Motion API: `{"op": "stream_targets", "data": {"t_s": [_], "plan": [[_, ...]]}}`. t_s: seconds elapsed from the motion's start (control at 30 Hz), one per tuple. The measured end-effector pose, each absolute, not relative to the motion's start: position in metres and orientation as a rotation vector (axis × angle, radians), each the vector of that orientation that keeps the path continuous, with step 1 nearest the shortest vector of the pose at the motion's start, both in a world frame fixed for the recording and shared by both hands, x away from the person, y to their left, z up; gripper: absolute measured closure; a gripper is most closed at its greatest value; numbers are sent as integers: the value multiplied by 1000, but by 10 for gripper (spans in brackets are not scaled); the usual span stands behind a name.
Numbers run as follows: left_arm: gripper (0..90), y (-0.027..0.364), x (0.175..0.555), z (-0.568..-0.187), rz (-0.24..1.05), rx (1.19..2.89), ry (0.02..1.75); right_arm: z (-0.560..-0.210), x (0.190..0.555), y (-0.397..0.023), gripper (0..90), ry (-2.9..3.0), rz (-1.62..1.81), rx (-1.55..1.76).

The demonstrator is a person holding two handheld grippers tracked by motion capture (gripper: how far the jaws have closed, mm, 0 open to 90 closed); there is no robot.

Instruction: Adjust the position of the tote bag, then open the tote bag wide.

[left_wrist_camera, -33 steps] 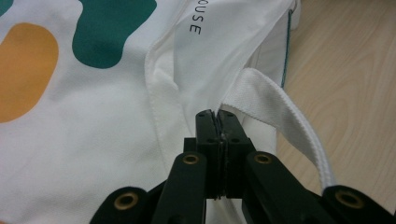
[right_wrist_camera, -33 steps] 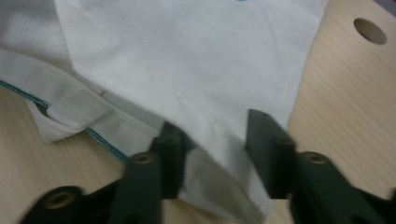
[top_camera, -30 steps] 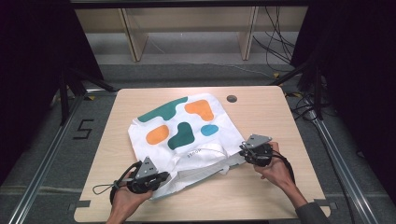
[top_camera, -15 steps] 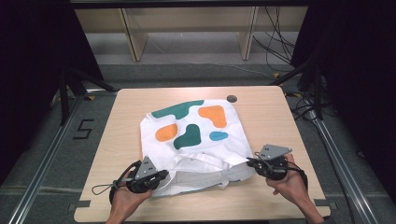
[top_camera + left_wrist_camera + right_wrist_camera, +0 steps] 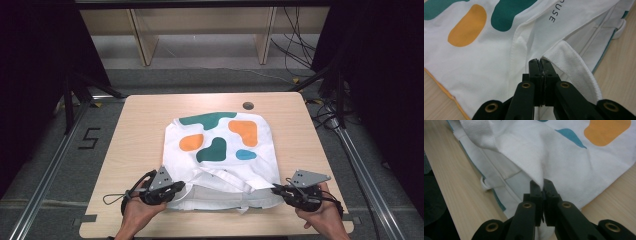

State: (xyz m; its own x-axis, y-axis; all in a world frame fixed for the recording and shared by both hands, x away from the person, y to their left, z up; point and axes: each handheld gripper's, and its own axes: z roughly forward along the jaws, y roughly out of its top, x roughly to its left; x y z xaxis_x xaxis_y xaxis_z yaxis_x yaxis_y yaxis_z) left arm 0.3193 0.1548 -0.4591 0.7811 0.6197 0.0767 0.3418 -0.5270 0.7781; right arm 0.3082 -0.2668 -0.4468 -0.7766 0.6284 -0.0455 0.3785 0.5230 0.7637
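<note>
At the table's near edge, the left gripper [image 5: 176, 188] is clamped on the white tote bag [image 5: 222, 160] beside its strap [image 5: 574, 66], and the right gripper [image 5: 276, 189] pinches the bag's other near corner. The bag lies flat mid-table [image 5: 140, 125]; the letters "USE" are legible. A "5" [image 5: 89, 138] marks the floor.

Lighting: even, overhead, soft.
Table [image 5: 140, 130] brightly lit, surroundings dark; faint shadows; close views sharp, near fingers [image 5: 536, 75] slightly soft.
</note>
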Motion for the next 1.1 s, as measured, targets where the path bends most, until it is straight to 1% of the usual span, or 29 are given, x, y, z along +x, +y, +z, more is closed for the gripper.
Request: {"op": "stream_targets", "data": {"t_s": [0.03,0.13,0.23,0.27,0.5,0.63,0.8,0.93,0.97,1.0,1.03,1.1], "plan": [[879,157,318,-458,417,2164,724,-447,309,-267,886,2459,1125,838],[879,158,317,-458,417,2165,704,-444,310,-268,885,2463,1153,883],[879,160,316,-455,390,2161,713,-441,316,-270,885,2486,1167,883],[879,160,316,-453,402,2163,709,-441,316,-270,885,2486,1167,883],[880,158,319,-438,380,2219,689,-430,319,-272,884,2506,1148,867],[880,159,317,-432,394,2218,673,-424,323,-272,884,2534,1152,829],[881,160,313,-418,361,2190,647,-400,327,-275,884,2555,1154,813],[880,162,314,-403,347,2206,641,-382,332,-275,884,2587,1179,823],[881,162,314,-393,344,2226,631,-373,334,-274,884,2611,1167,815],[881,162,314,-393,344,2226,631,-373,334,-274,884,2611,1167,815],[881,161,316,-382,347,2238,615,-364,336,-274,884,2627,1167,815],[881,161,317,-376,339,2240,614,-358,339,-275,884,2639,1153,801]]}}
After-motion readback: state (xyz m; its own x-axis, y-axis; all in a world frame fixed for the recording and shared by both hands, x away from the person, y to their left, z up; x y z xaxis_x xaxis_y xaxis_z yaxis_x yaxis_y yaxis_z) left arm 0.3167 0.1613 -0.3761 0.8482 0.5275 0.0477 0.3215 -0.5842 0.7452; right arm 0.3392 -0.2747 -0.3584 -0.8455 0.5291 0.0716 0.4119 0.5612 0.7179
